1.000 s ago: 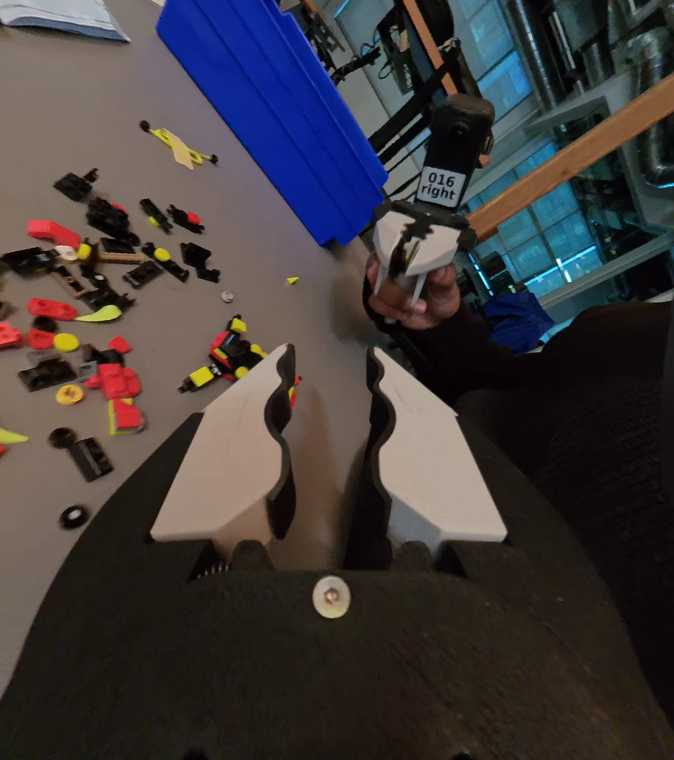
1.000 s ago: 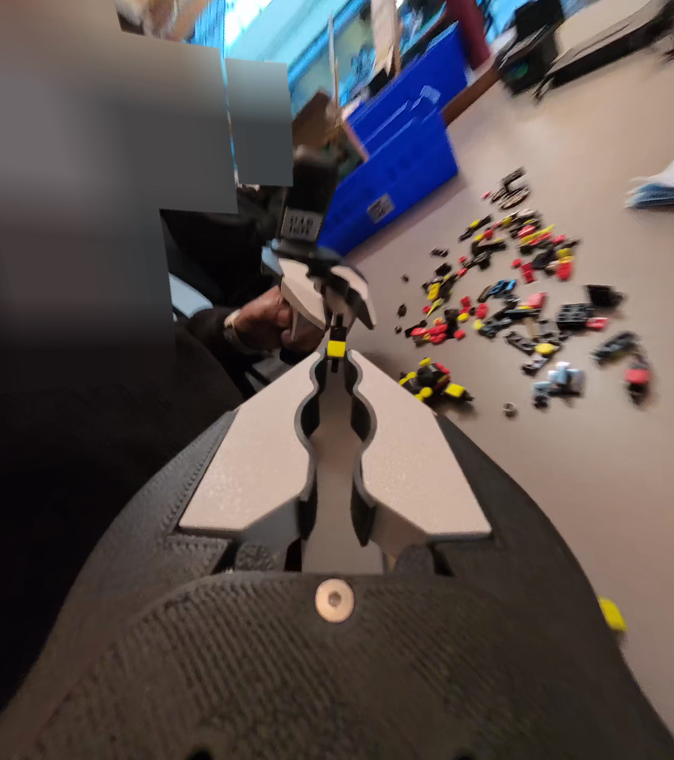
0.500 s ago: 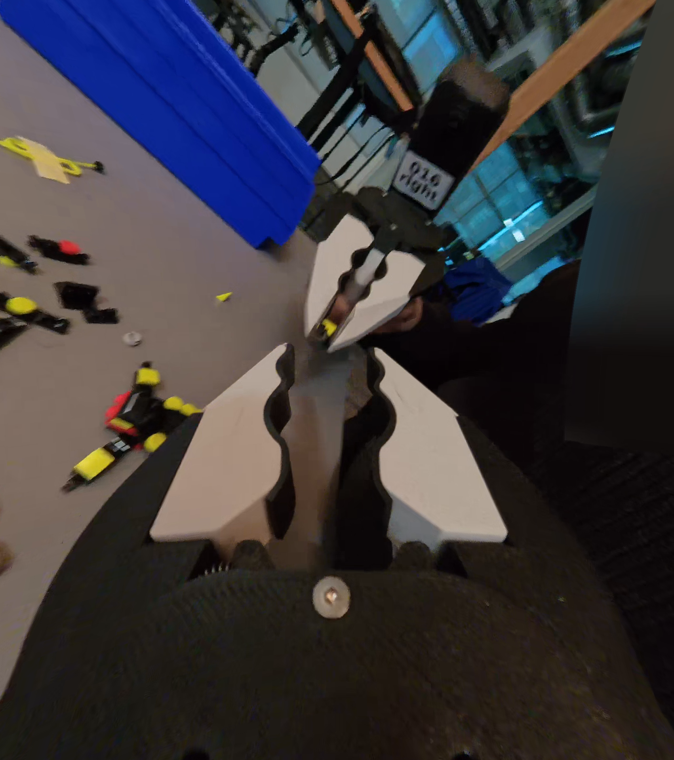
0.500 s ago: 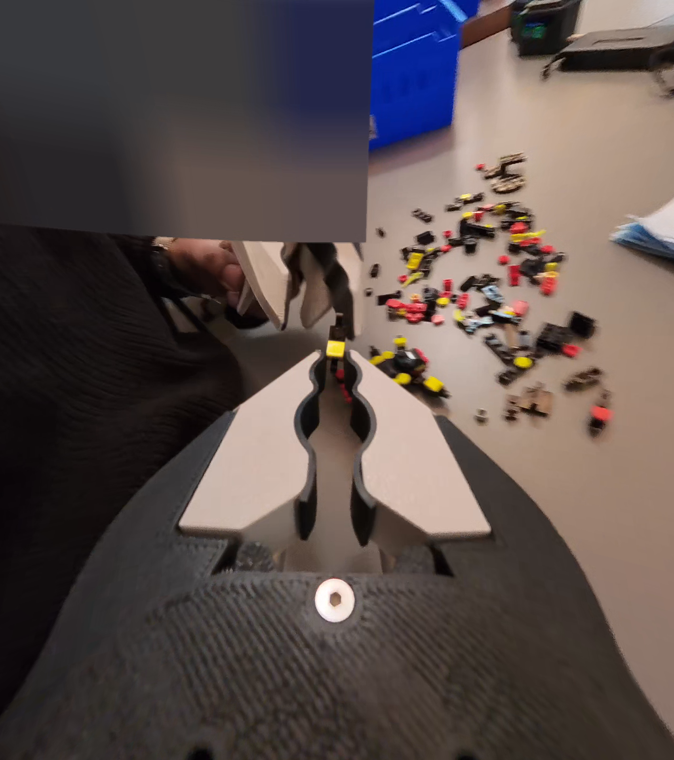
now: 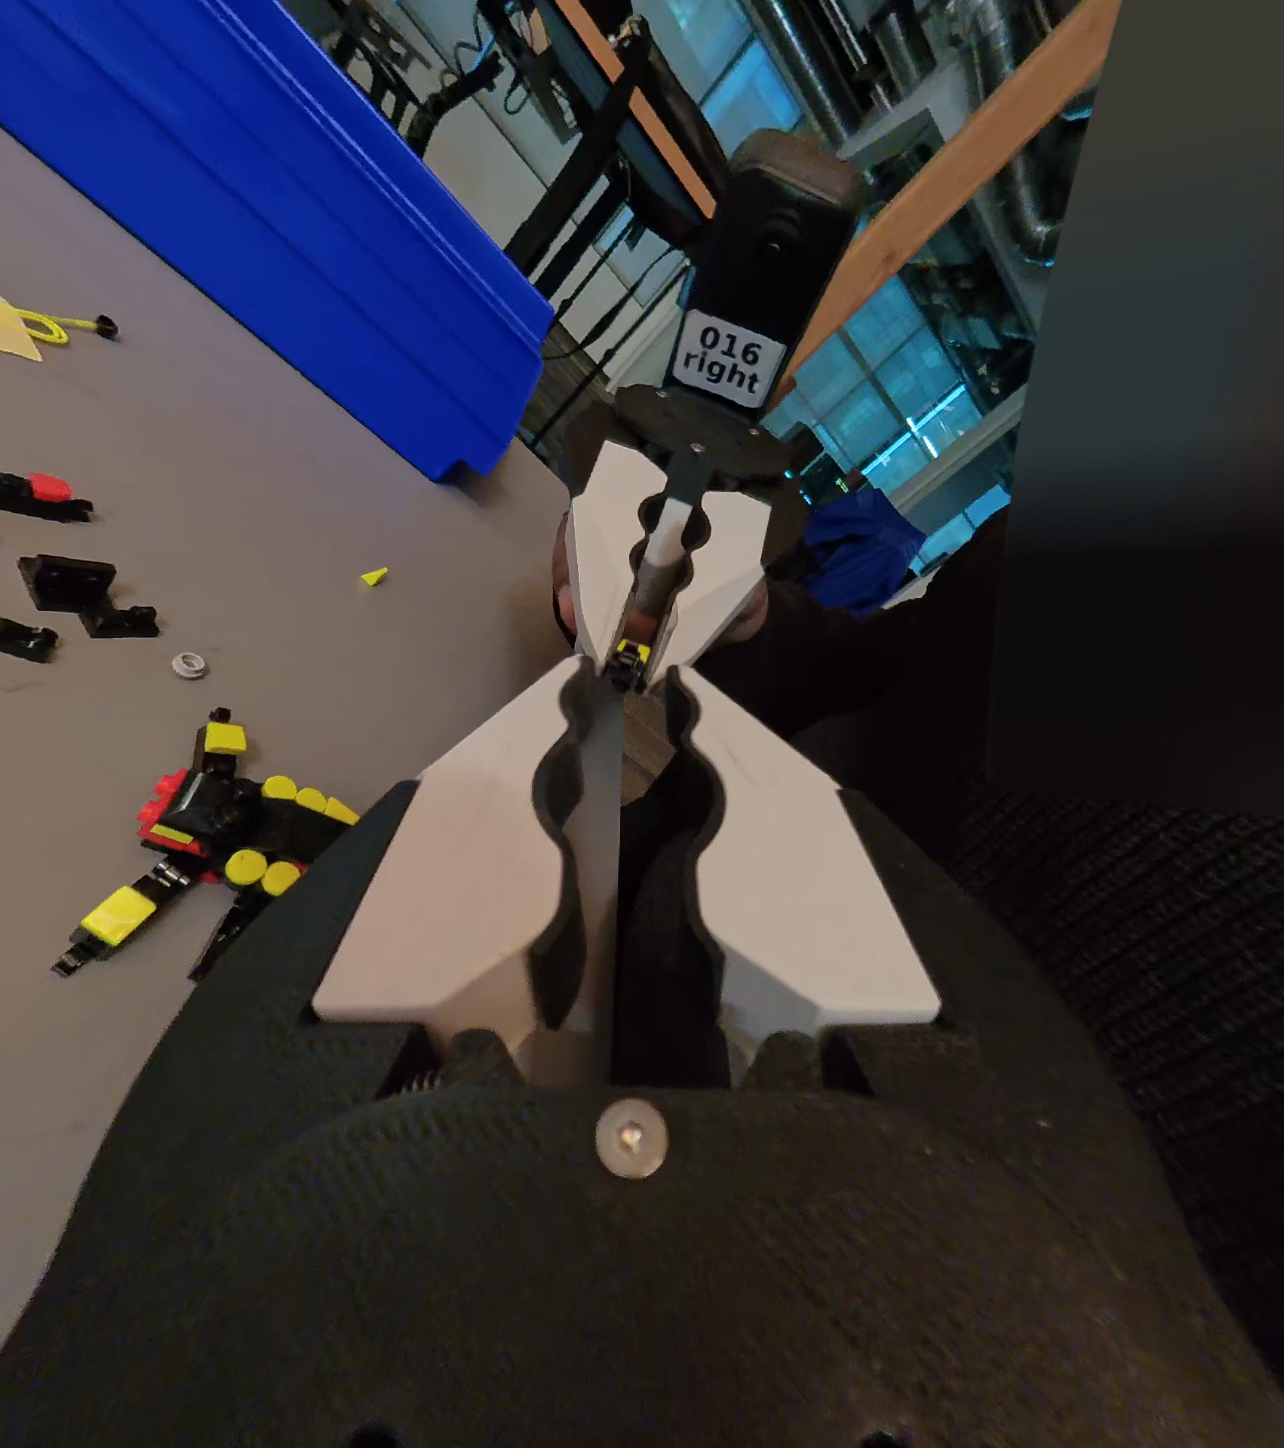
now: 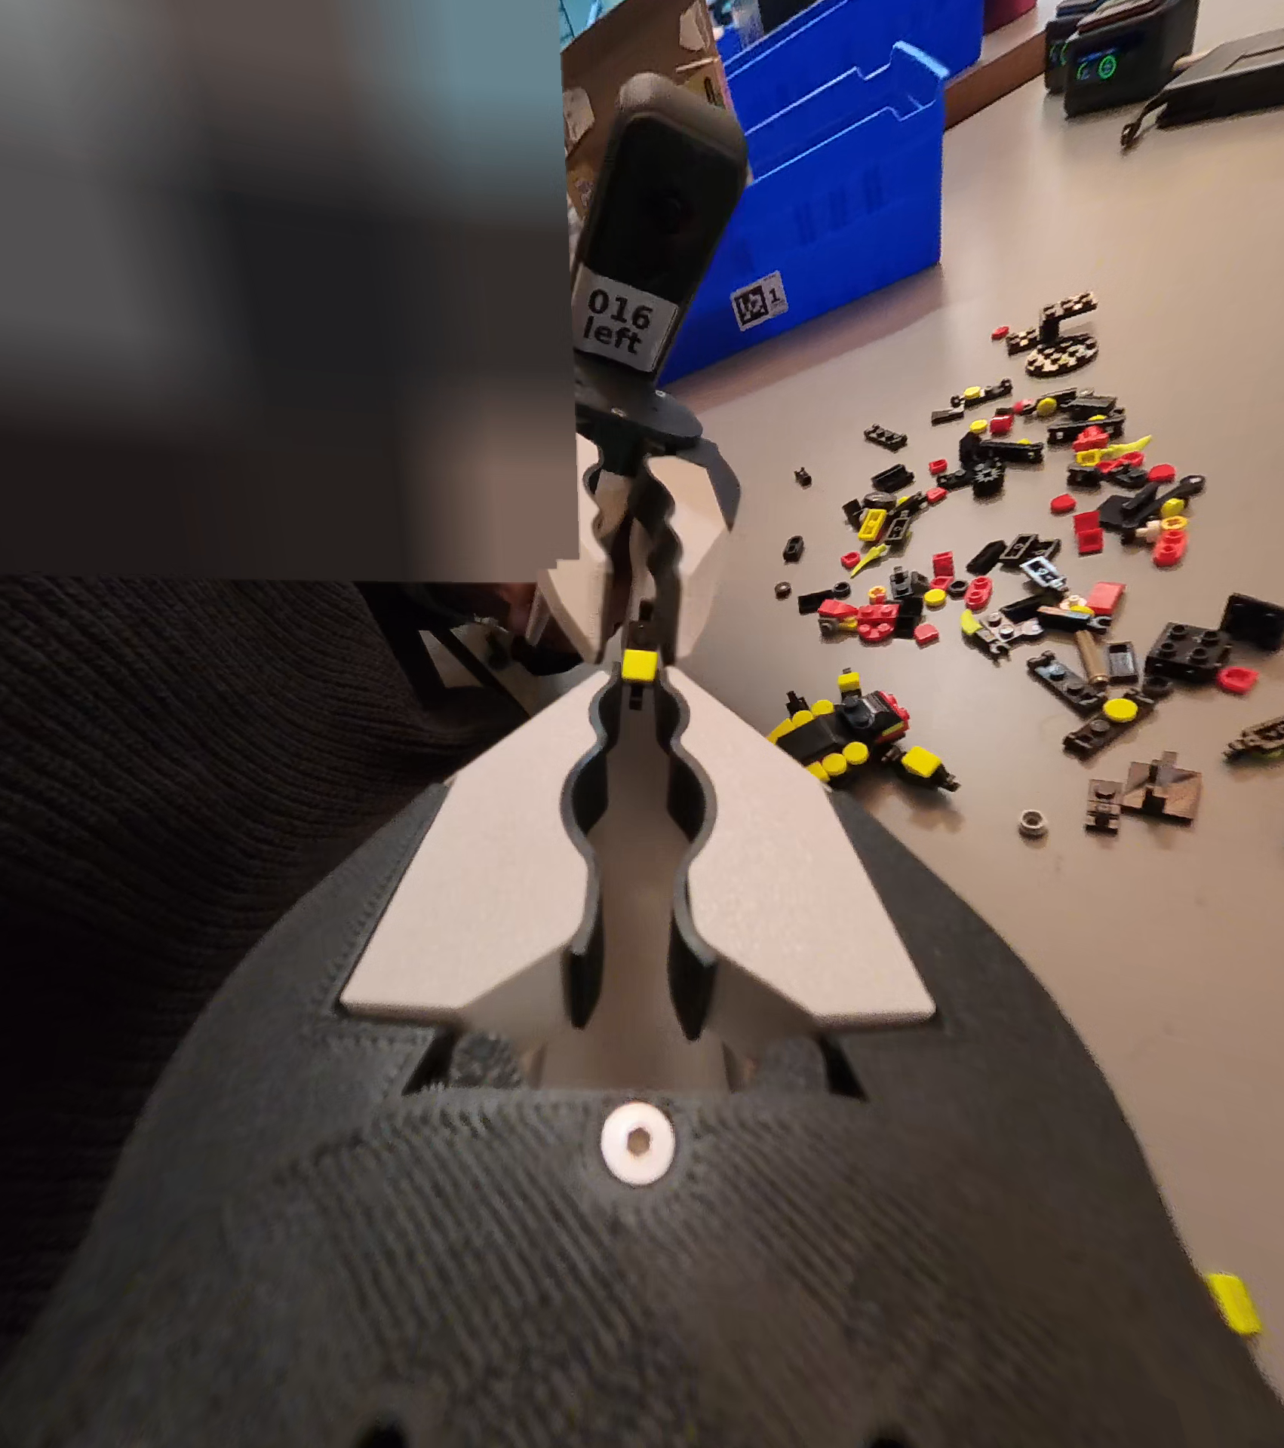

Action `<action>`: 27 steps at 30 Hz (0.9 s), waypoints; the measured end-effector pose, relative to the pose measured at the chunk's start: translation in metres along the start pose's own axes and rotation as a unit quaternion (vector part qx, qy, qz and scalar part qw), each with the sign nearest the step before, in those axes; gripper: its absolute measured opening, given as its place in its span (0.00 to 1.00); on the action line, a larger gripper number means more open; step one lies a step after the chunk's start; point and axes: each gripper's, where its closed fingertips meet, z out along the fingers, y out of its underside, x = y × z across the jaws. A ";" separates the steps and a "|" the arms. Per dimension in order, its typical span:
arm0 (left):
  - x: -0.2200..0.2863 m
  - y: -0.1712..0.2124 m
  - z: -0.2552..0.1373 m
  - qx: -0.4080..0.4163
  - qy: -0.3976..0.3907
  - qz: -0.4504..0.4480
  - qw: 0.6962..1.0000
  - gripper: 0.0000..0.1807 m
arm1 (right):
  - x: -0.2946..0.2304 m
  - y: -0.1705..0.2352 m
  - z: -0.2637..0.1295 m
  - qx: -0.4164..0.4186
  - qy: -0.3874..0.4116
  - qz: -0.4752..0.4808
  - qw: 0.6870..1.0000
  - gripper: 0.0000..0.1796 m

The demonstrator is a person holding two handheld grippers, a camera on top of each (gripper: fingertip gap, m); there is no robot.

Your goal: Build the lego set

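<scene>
My right gripper (image 6: 639, 675) is shut on a small black piece with a yellow top (image 6: 639, 666), held in the air off the table's near edge. My left gripper (image 5: 627, 675) faces it tip to tip. Its jaws are narrowed but still apart, on either side of the piece's black end (image 5: 629, 658). In the left wrist view the right gripper (image 5: 632, 654) points at me with the piece at its tips. In the right wrist view the left gripper (image 6: 639, 627) stands just beyond the yellow top. A partly built black, yellow and red model (image 6: 850, 733) lies on the table (image 5: 270, 548).
Several loose black, red and yellow pieces (image 6: 1054, 564) are scattered over the table. Blue bins (image 6: 835, 204) stand at the far edge and also show in the left wrist view (image 5: 255, 196). A grey round stud (image 5: 190, 664) lies alone. A dark knit sleeve fills the near side. The grippers are tip to tip, or close to it. Left tips and right tips are each some 12 centimetres from the grey round stud (image 5: 190, 664). Look for it in the right wrist view (image 6: 1036, 831) too.
Both grippers have come together tip to tip. The left jaws have narrowed around the piece that the right gripper holds. The right gripper has stayed shut on it.
</scene>
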 end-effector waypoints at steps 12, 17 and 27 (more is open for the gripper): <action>-0.003 0.006 -0.002 -0.022 -0.007 0.004 1.000 0.03 | 0.000 0.007 0.004 -0.012 -0.014 0.016 1.000 0.05; -0.007 0.013 -0.001 -0.046 -0.024 0.019 0.998 0.03 | 0.002 0.010 0.001 -0.021 -0.011 0.008 1.000 0.04; -0.004 0.028 0.001 -0.099 -0.033 0.076 0.992 0.03 | -0.007 0.026 0.005 -0.066 -0.038 0.003 0.997 0.03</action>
